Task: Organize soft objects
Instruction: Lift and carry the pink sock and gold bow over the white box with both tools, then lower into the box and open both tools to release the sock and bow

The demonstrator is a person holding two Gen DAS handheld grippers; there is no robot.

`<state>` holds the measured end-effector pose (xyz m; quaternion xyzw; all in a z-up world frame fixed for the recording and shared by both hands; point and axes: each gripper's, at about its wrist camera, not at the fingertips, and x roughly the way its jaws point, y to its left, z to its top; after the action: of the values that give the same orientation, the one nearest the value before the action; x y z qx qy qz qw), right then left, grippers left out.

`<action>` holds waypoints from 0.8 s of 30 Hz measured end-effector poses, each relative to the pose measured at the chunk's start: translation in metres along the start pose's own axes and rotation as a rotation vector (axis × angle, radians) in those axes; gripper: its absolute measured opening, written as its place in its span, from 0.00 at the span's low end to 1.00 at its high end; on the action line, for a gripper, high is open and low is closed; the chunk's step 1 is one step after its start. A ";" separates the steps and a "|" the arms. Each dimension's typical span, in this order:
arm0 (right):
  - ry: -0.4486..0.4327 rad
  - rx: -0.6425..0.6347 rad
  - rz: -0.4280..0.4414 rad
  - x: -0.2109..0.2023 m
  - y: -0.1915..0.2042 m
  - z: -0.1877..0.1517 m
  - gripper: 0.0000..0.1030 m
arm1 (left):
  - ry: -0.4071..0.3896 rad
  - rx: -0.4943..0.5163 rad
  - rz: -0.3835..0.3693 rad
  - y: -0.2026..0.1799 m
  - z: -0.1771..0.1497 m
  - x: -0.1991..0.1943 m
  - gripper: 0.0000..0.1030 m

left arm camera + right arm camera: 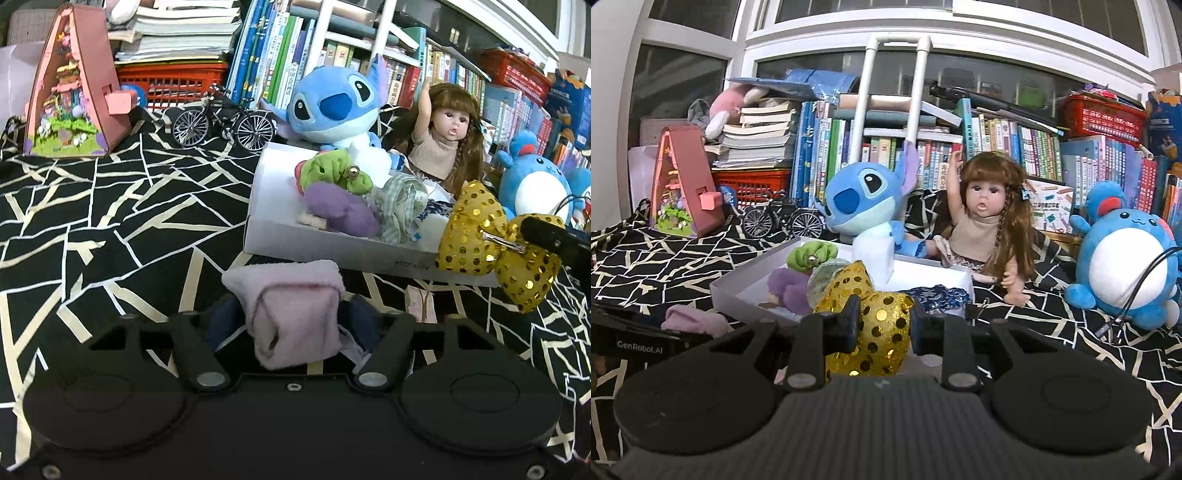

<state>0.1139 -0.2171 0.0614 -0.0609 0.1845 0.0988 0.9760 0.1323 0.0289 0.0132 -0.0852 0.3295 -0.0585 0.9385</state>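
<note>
A folded pink cloth lies on the black patterned bedspread between the fingers of my left gripper. The jaws stand open, and the right pad is clear of the cloth. My right gripper is shut on a gold sequin bow, held just in front of the white box. In the left wrist view the bow hangs at the near right corner of the box. Inside the box are a green scrunchie, a purple plush piece and a checked cloth.
Behind the box sit a blue plush alien and a long-haired doll. A round blue plush with a black cable is on the right. A model bicycle, a pink A-frame house and bookshelves fill the back.
</note>
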 end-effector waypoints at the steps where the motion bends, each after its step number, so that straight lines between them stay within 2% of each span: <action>1: -0.001 0.002 -0.004 0.000 -0.001 0.000 0.30 | 0.000 -0.006 0.001 0.000 0.000 0.000 0.71; 3: -0.005 0.011 -0.011 -0.001 -0.003 0.001 0.30 | 0.005 -0.015 -0.003 0.001 0.001 0.002 0.71; 5: -0.011 0.020 -0.018 -0.002 -0.005 0.002 0.30 | 0.016 -0.028 -0.018 0.003 0.002 0.003 0.59; 6: -0.016 0.024 -0.022 -0.002 -0.006 0.003 0.30 | 0.025 -0.032 -0.021 0.003 0.002 0.004 0.42; 9: -0.028 0.035 -0.035 -0.003 -0.008 0.006 0.30 | 0.011 -0.023 -0.007 0.003 0.003 0.001 0.32; 15: -0.045 0.050 -0.053 -0.003 -0.012 0.012 0.30 | -0.060 0.008 -0.015 -0.006 0.017 -0.012 0.31; 24: -0.067 0.113 -0.086 0.007 -0.024 0.034 0.30 | -0.117 -0.013 -0.032 -0.014 0.064 -0.006 0.32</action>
<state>0.1378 -0.2338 0.0922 -0.0102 0.1541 0.0480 0.9868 0.1672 0.0238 0.0683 -0.0996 0.2729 -0.0662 0.9546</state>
